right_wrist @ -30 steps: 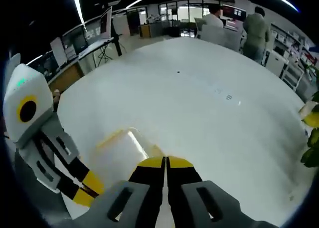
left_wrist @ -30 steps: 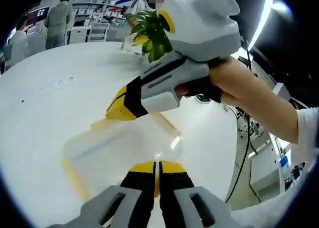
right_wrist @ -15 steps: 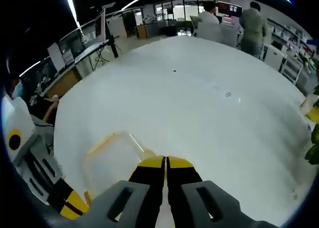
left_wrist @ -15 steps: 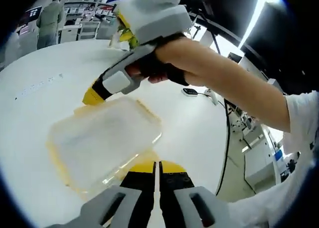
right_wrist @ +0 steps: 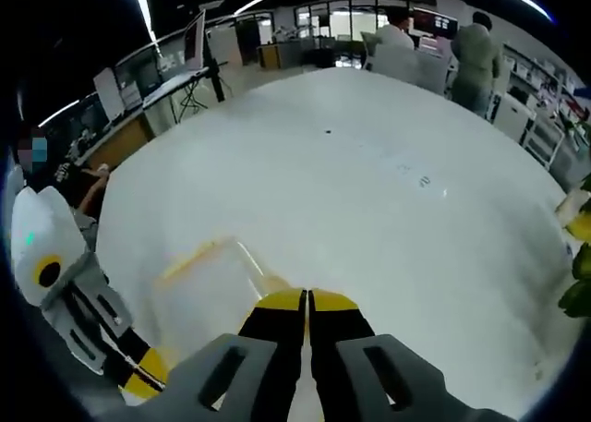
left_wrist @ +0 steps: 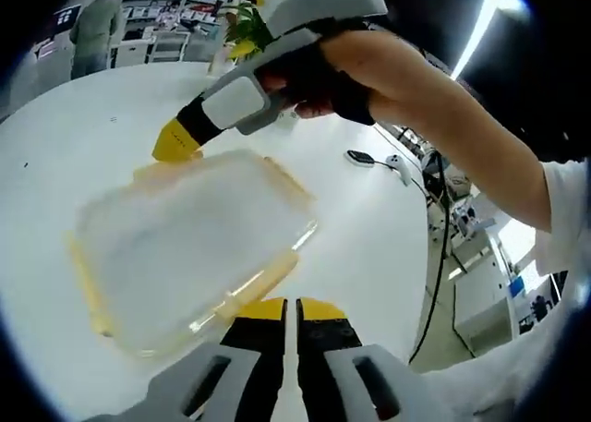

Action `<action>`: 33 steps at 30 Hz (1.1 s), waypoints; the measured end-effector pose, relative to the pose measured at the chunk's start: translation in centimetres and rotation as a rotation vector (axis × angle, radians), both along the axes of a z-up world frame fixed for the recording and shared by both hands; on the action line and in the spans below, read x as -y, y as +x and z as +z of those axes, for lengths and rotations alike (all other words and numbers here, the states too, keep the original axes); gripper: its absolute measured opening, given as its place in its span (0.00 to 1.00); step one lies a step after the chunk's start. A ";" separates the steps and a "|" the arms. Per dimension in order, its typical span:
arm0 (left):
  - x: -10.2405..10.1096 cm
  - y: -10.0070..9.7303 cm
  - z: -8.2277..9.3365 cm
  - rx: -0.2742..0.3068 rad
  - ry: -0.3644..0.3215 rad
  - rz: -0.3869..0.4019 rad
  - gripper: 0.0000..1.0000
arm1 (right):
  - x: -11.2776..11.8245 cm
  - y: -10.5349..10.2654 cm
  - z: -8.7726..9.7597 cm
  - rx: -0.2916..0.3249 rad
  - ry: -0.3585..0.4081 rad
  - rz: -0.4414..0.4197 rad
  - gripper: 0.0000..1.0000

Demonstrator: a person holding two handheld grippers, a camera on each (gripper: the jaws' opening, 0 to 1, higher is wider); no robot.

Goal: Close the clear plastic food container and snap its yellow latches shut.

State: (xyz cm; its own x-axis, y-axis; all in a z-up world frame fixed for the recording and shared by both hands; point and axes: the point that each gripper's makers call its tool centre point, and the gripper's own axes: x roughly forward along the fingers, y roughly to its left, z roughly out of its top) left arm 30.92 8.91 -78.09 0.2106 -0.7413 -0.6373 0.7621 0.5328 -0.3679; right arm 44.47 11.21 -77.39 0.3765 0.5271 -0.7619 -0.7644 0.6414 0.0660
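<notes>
Resting on a white table, lidded clear container.

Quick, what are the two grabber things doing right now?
Left hand-held gripper: shut, holding nothing, at the container's near edge.
Right hand-held gripper: shut, holding nothing, tip at the container's edge.

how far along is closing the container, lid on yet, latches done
Lid looks seated on the clear container. Both grippers are shut: the right gripper presses at the far latch, the left gripper at the near edge. Yellow latches run along the sides; whether any has snapped shut is unclear.
</notes>
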 end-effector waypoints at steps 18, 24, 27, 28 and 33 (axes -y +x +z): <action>-1.4 3.0 2.2 0.567 0.198 -0.416 0.30 | -0.1 -2.2 1.3 -0.079 -0.239 0.529 0.31; -0.9 2.8 1.8 0.646 0.227 -0.490 0.34 | 0.2 -2.9 0.1 -0.121 -0.291 0.569 0.37; -0.9 3.0 1.6 0.673 0.253 -0.505 0.33 | 0.0 -2.8 -0.1 -0.140 -0.294 0.579 0.38; -0.9 3.1 1.6 0.681 0.259 -0.510 0.32 | 0.0 -3.3 0.1 -0.151 -0.294 0.582 0.38; -0.8 3.4 1.2 0.703 0.284 -0.528 0.31 | -0.2 -3.8 -0.2 -0.180 -0.303 0.598 0.38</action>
State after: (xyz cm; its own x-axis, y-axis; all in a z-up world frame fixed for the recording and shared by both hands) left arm 34.33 9.75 -76.87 0.2970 -0.6868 -0.6633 0.9305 0.0523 0.3624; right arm 40.66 11.42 -77.58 -0.0586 0.3586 -0.9317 -0.9863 0.1234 0.1095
